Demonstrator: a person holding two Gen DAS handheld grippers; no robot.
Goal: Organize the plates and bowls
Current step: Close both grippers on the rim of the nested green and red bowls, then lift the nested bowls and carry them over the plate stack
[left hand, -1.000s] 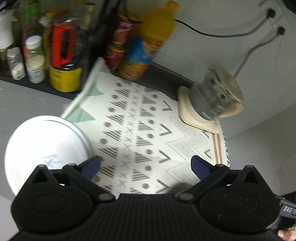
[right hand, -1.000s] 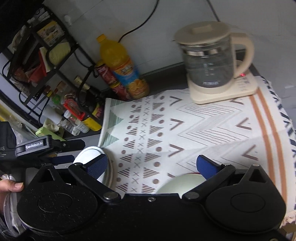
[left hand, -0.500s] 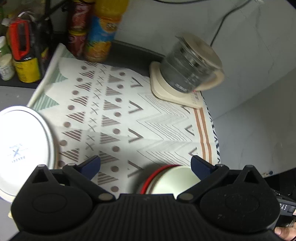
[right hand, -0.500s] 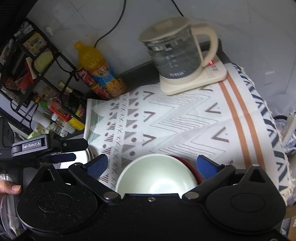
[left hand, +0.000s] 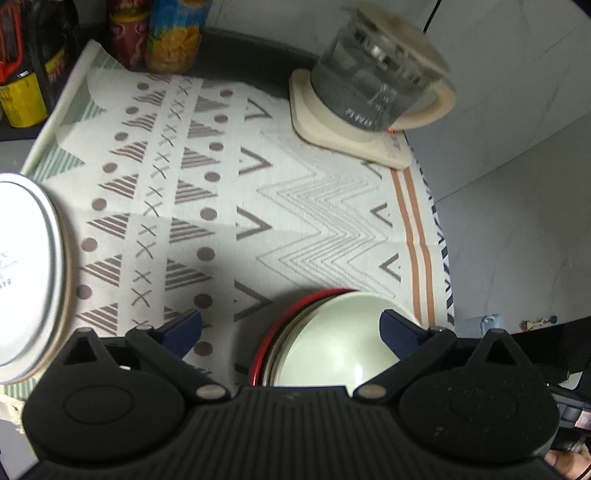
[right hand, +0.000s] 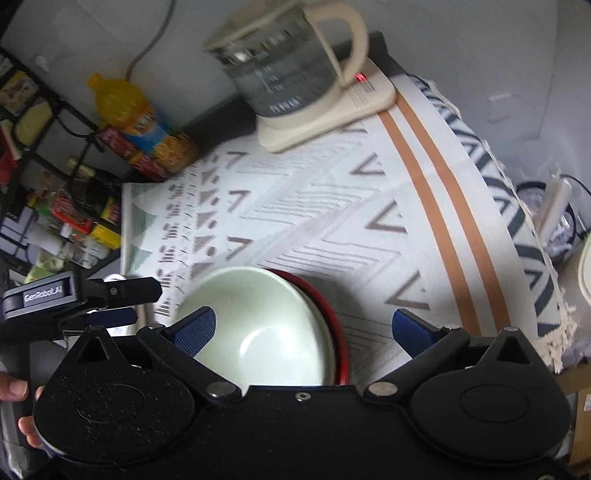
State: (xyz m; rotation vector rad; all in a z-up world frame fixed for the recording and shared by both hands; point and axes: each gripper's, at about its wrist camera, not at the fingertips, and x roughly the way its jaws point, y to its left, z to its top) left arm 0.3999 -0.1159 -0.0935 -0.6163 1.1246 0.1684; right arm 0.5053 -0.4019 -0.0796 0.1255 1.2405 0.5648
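A pale green bowl sits nested in a stack with a red-rimmed bowl at the near edge of the patterned cloth. A white plate lies at the left, on top of another dish. My left gripper hangs open above the stack, its right fingertip over the green bowl. My right gripper is also open, its left fingertip over the green bowl's rim. Neither holds anything. The left gripper's body shows in the right wrist view, with a hand on it.
A glass kettle on a cream base stands at the back right of the cloth. An orange juice bottle and red cans stand at the back left beside a rack of jars. The cloth's fringed edge drops off at the right.
Both grippers have swung right and closer to the bowl stack, which now fills more of each view. The white plate has slid toward the left edge of the left wrist view.
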